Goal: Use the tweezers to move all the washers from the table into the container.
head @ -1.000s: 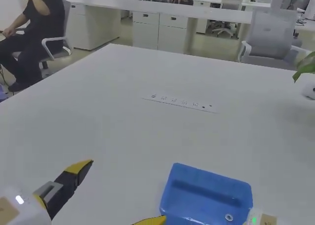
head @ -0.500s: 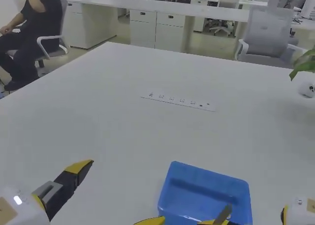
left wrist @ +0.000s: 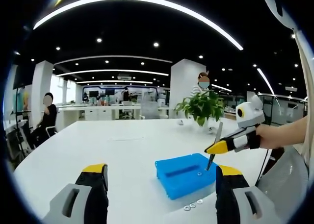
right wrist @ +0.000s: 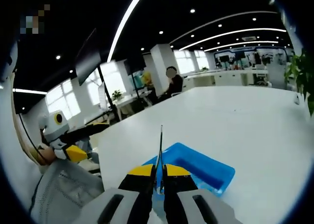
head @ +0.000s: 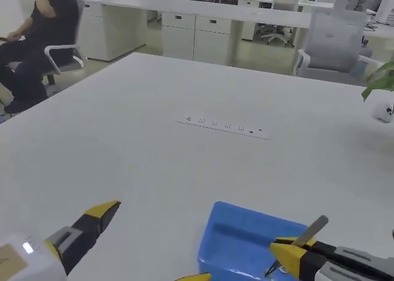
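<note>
As seen from the head view, the blue container [head: 246,238] sits on the white table [head: 184,170] near its close edge. The right gripper [head: 288,251] comes in from the lower right, its yellow jaws clenched on the tweezers [head: 308,230], whose tips point down into the container. The left gripper [head: 149,243] is at the lower left with its jaws spread wide, grasping nothing. A power strip [head: 225,127] is set into the table farther off, and a person [head: 43,29] sits on a chair [head: 61,56] beyond the far left corner

From the left gripper view, its own jaws stand far apart on either side of the container [left wrist: 181,177]. Three washers [left wrist: 194,204] lie on the table [left wrist: 122,155] just beside the container's near edge, and one more lies inside it, close to the tips of the tweezers [left wrist: 214,143]. The right gripper [left wrist: 218,147] holds them above the container. A plant [left wrist: 202,106] stands behind

From the right gripper view, the right gripper [right wrist: 159,171] pinches the tweezers [right wrist: 160,145] between closed jaws, over the container [right wrist: 201,170]. The left gripper [right wrist: 93,143] sits at the left. Whether the tips hold a washer I cannot tell
</note>
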A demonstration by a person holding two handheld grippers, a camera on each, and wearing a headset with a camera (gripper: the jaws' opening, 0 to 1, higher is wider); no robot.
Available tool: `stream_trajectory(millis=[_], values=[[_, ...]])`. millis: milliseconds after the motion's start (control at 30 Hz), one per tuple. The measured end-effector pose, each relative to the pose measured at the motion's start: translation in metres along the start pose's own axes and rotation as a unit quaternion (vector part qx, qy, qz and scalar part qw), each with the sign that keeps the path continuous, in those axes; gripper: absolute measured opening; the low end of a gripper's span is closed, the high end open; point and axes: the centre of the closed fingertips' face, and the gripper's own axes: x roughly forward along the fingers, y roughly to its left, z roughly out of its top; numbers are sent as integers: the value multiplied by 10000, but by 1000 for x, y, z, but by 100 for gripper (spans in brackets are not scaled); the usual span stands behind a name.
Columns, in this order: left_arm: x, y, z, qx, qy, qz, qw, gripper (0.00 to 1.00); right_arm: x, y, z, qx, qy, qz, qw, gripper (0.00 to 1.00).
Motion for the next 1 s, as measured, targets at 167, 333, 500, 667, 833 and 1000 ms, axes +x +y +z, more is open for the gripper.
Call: stream_trajectory(millis=[167, 333, 500, 667, 833, 1000], values=[[0, 0, 0, -19, -3, 9, 10000, 93, 4, -14, 8, 38, -37, -123, 9999, 3], [0, 0, -1, -12, 21, 23, 10000, 92, 10, -21, 10, 44, 19, -179, 9998, 3], [0, 0, -1, -24, 36, 13, 10000, 92, 15, -33, 3, 52, 230, -302, 9993, 3], [0, 0, 1, -19, -22, 12, 10000, 92, 20, -48, -5, 171, 349, -393, 9985, 3], [0, 1, 0, -29, 21, 31, 10000, 92, 25, -59, -14, 286, 498, -466, 9973, 3], [0, 0, -1, -17, 55, 18, 10000, 91, 32, -61, -23, 334, 665, -511, 9959, 3]])
